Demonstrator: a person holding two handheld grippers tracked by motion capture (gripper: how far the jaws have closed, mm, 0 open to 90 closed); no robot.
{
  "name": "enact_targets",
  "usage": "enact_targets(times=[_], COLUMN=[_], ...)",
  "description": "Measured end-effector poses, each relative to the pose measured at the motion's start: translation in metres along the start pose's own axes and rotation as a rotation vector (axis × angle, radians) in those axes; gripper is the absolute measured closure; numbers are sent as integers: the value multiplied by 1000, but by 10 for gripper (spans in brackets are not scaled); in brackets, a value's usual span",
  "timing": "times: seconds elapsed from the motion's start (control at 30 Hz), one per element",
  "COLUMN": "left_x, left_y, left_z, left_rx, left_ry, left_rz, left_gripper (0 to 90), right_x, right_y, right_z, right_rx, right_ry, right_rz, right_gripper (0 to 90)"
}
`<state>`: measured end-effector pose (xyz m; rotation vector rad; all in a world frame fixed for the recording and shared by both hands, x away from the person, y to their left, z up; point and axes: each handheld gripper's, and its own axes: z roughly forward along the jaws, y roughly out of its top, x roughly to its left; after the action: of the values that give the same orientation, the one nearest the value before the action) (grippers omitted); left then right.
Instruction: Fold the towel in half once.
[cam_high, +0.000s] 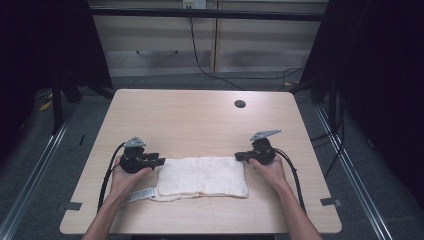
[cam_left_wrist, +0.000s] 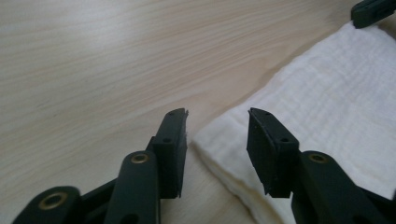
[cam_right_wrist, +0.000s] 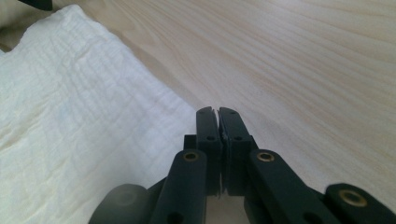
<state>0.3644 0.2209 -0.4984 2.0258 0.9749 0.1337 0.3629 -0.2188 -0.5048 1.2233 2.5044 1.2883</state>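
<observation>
A white folded cloth (cam_high: 202, 176) lies flat on the wooden table (cam_high: 200, 115), near the front edge. My left gripper (cam_high: 160, 161) sits at the cloth's far left corner, held in a hand. In the left gripper view its jaws stand open (cam_left_wrist: 217, 114), with the cloth's corner (cam_left_wrist: 336, 93) lying on the table just beyond the gap and untouched by the pads. My right gripper (cam_high: 239, 156) rests at the cloth's far right corner. Its jaws (cam_right_wrist: 217, 110) are shut together, beside the edge of the cloth (cam_right_wrist: 70, 116), with no fabric seen between them.
A pale label strip (cam_high: 141, 194) sticks out from the cloth's near left corner. A round cable hole (cam_high: 240, 104) sits at the table's far right. Cabinets (cam_high: 165, 45) and loose cables stand behind the table. Bare wood stretches beyond the cloth.
</observation>
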Motion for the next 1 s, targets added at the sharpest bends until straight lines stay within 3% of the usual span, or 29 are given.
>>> enact_targets(times=[0.1,0.23,0.33,0.47,0.53,0.6,0.63,0.67,1.0], left_x=[6,9,10,2,-4,-6,-7,-6,-9], left_y=[-1,-3,-3,-3,-2,0,-1,-1,1], left_z=[1,6,6,10,12,13,13,13,15], left_rx=[-8,27,22,34,48,71,81,83,90], left_ry=[-3,-13,-14,-46,-26,-39,-57,-73,-59], left_rz=[-12,-3,6,58,93,118,135,136,129], left_gripper=[553,543,545,545,592,666,773,825,866], right_x=[1,1,1,0,-1,-1,-1,-1,-1], right_y=[0,-1,-2,-3,-3,-3,-3,-3,-5], right_z=[-1,-1,0,0,-2,-2,-2,-2,-8], right_rx=[-6,-11,-11,-16,-20,-23,-24,-23,-57], right_ry=[-4,-5,-5,-4,-2,-2,-2,-3,1], right_rz=[-1,1,3,4,7,14,16,14,29], right_gripper=[876,876,876,876,877,877,877,877,878])
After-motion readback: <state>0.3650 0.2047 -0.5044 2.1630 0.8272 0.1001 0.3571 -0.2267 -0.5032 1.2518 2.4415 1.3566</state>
